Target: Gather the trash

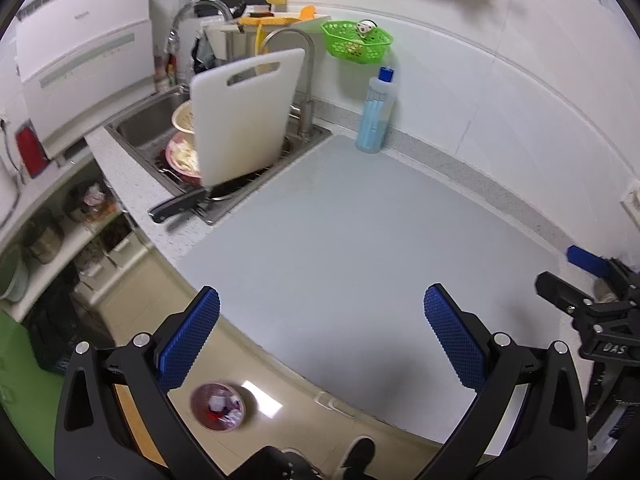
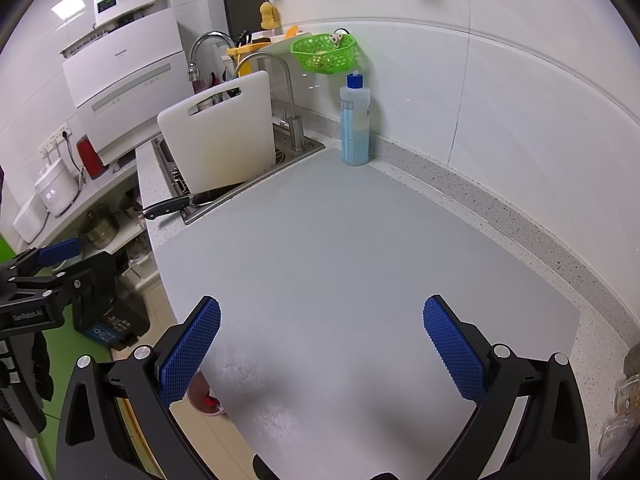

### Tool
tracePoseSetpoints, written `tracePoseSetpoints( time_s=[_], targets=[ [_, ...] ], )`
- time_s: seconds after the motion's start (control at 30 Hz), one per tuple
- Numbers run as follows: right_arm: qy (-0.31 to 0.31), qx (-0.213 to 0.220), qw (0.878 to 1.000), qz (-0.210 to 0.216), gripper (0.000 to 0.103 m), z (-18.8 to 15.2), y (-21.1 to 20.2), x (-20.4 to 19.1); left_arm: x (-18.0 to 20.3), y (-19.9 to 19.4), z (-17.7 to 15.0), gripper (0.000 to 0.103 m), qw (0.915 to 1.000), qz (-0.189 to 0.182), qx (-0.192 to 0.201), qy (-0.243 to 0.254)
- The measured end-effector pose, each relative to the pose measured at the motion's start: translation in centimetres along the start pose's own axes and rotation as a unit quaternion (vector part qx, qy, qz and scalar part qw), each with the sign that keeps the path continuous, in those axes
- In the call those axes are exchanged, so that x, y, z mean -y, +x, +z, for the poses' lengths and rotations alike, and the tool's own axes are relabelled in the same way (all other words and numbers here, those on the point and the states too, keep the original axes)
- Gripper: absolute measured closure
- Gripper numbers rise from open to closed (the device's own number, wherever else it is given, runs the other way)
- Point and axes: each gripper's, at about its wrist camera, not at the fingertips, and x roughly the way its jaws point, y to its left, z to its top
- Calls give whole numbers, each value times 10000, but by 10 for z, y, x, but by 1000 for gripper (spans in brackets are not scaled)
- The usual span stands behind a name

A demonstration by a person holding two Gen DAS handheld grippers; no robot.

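My left gripper (image 1: 320, 332) is open and empty above the front edge of a grey mat (image 1: 360, 240) on the counter. My right gripper (image 2: 320, 336) is open and empty above the same mat (image 2: 340, 248). A red trash bin (image 1: 218, 406) with crumpled white and red scraps inside stands on the floor below the counter; part of the trash bin (image 2: 206, 398) shows in the right wrist view. The right gripper's body (image 1: 600, 308) shows at the right edge of the left wrist view. The left gripper's body (image 2: 44, 280) shows at the left of the right wrist view. No loose trash shows on the mat.
A sink (image 1: 160, 124) holds bowls and a leaning white cutting board (image 1: 244, 116). A black-handled knife (image 1: 176, 206) lies on the sink's corner. A blue-capped bottle (image 1: 376, 112) and a green basket (image 1: 356, 42) are at the wall. Clear plastic pieces (image 2: 624, 400) lie at the right.
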Motion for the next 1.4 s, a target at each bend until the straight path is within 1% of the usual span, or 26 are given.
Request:
tracePoseSetpoints(
  time_s=[0.13,0.27,0.5,0.8,1.0,1.4],
  targets=[
    [-29,-8,10000,-2,6,-1,0,-2,4,2,-2,3,10000,23,-64,30],
    [-39,-12,10000,3,6,-1,1,-2,5,-1,-5,3,9997,254,2,60],
    [-38,-7,10000,7,6,0,2,-1,4,-3,-4,3,10000,42,-24,-6],
    [-44,-3,10000,5,6,-2,-1,-1,8,-4,-5,3,10000,63,-64,35],
    [-50,1,10000,4,6,-3,-2,-1,7,-5,-6,3,9999,135,-10,-4],
    [-61,-3,10000,-5,6,0,1,2,10,-6,-6,3,10000,40,-7,37]
  ],
)
